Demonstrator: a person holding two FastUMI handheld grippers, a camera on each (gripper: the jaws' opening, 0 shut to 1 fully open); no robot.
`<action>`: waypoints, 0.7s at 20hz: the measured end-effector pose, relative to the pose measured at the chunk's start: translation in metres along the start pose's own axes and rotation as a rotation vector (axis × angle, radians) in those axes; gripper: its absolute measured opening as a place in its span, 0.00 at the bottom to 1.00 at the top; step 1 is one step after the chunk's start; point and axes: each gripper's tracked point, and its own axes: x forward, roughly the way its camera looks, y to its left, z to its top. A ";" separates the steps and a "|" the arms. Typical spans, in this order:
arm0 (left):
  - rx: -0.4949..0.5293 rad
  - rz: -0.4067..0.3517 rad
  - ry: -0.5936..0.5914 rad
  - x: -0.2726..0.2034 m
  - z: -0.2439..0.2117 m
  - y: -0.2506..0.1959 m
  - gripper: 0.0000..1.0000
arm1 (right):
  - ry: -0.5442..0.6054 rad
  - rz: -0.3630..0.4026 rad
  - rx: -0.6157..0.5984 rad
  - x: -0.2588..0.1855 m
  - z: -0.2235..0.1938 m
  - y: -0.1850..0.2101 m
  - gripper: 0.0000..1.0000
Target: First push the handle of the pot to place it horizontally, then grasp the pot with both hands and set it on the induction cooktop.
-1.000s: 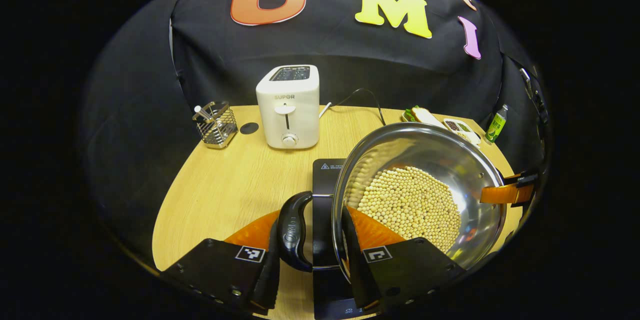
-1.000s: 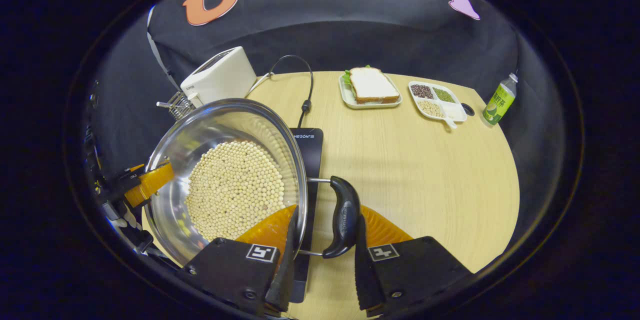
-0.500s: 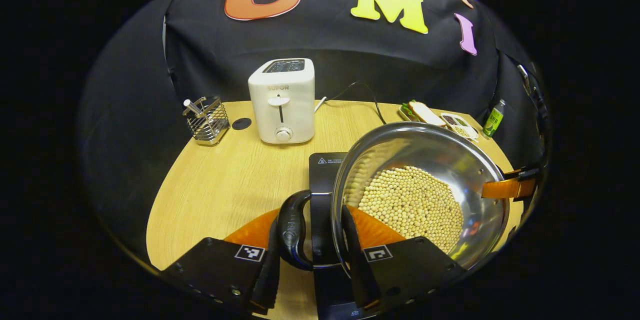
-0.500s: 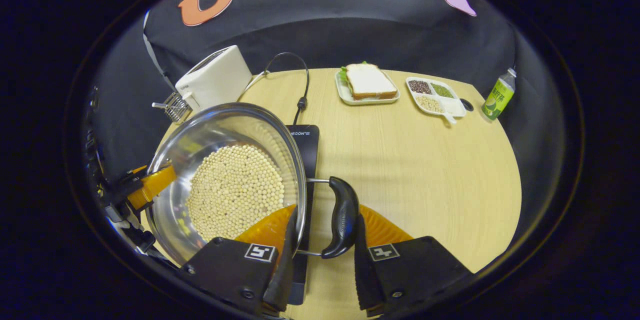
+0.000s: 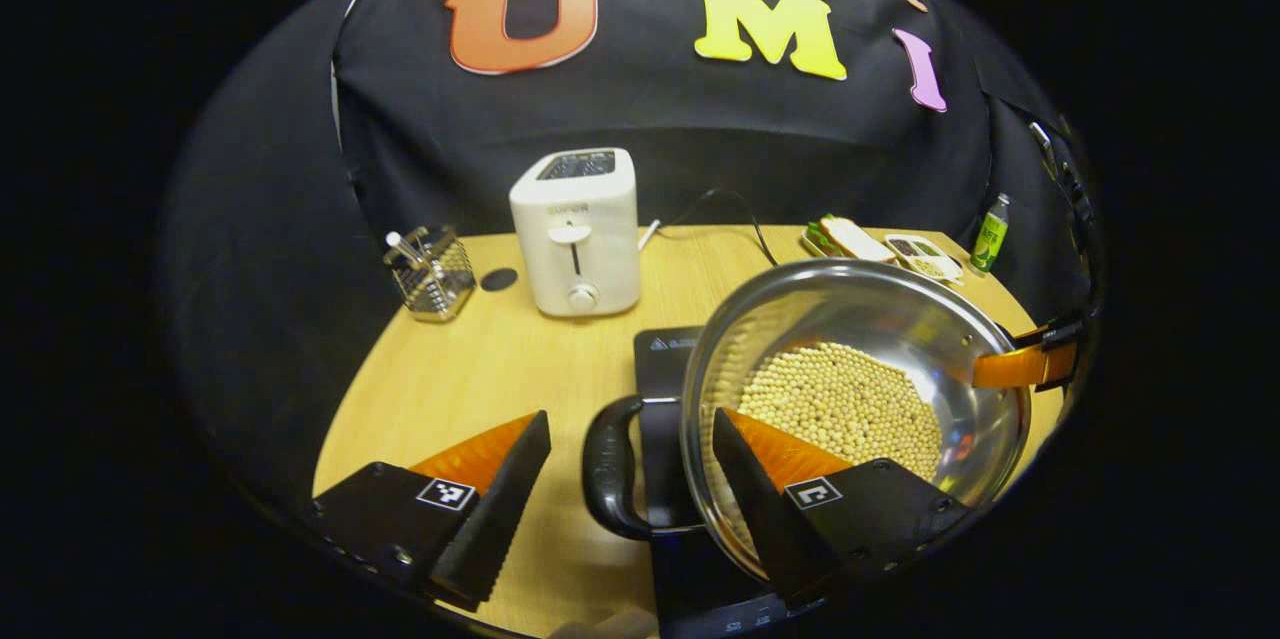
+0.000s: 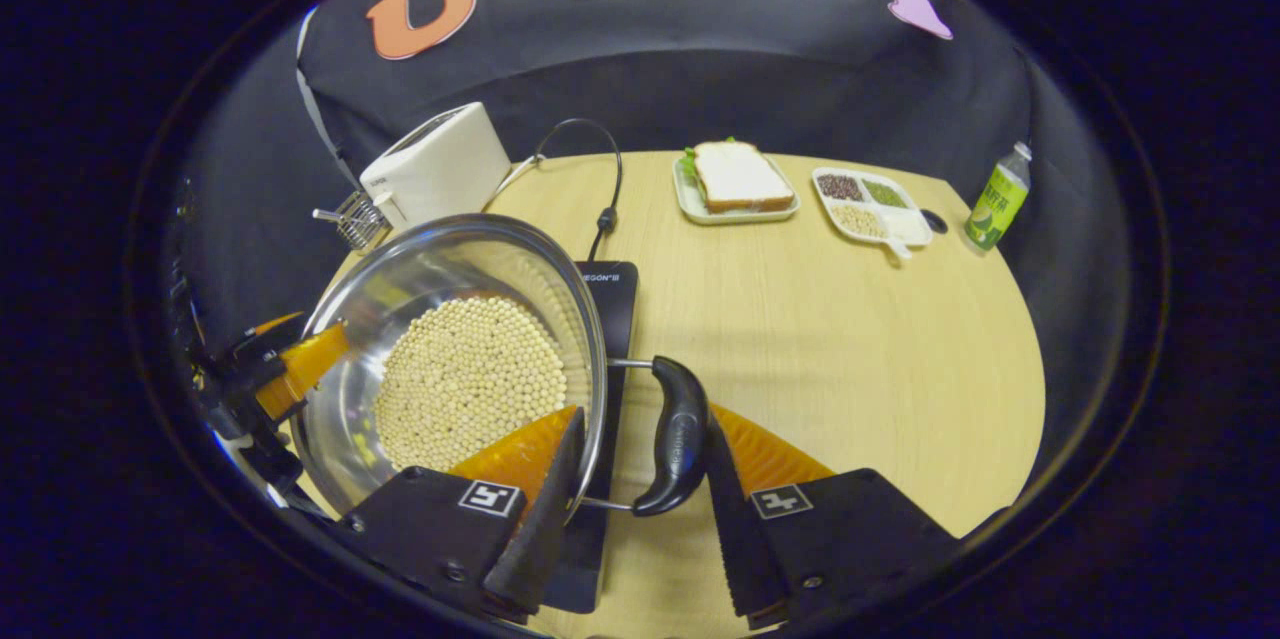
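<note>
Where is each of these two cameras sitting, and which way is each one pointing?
Left gripper view: rides on the left gripper, at the pot's left handle, facing the toaster and the booth's wall; its own two fingers spread wide at the bottom.
Right gripper view: rides on the right gripper, at the pot's right handle, facing the sandwich plate and bottle; its own fingers flank handle and rim.
Shared: pot of beans, induction cooktop, toaster, table.

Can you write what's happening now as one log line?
pot: on cooktop | left claw: open around handle | right claw: open, straddling other handle
</note>
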 end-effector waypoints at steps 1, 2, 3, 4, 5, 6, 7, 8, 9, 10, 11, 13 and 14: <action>-0.002 0.006 -0.010 -0.005 0.001 -0.001 0.97 | -0.047 -0.015 -0.022 -0.005 0.008 -0.004 0.79; 0.001 0.013 -0.016 -0.008 0.001 0.000 0.98 | -0.086 -0.025 -0.040 -0.009 0.014 -0.006 0.87; 0.012 0.021 -0.021 -0.010 0.001 0.001 0.98 | -0.104 -0.031 -0.058 -0.014 0.017 -0.005 0.85; 0.021 0.032 -0.028 -0.011 0.003 0.002 0.98 | -0.116 -0.033 -0.074 -0.017 0.018 -0.005 0.89; 0.028 0.044 -0.040 -0.014 0.006 0.002 0.97 | -0.126 -0.037 -0.087 -0.021 0.022 -0.006 0.86; 0.031 0.060 -0.047 -0.017 0.008 0.003 0.98 | -0.142 -0.042 -0.094 -0.025 0.024 -0.008 0.90; 0.035 0.075 -0.055 -0.020 0.011 0.004 0.97 | -0.156 -0.051 -0.104 -0.028 0.027 -0.011 0.86; 0.040 0.090 -0.071 -0.024 0.016 0.005 0.97 | -0.167 -0.048 -0.108 -0.033 0.028 -0.011 0.90; 0.040 0.091 -0.081 -0.028 0.020 0.004 0.97 | -0.175 -0.052 -0.113 -0.038 0.029 -0.013 0.87; 0.045 0.097 -0.094 -0.034 0.026 0.002 0.97 | -0.185 -0.055 -0.121 -0.044 0.030 -0.015 0.89; 0.058 0.104 -0.115 -0.040 0.033 0.003 0.97 | -0.201 -0.058 -0.125 -0.051 0.033 -0.018 0.90; 0.090 0.135 -0.148 -0.055 0.045 0.006 0.97 | -0.228 -0.061 -0.127 -0.067 0.036 -0.024 0.86; 0.095 0.135 -0.164 -0.064 0.052 0.003 0.97 | -0.244 -0.062 -0.124 -0.075 0.039 -0.028 0.89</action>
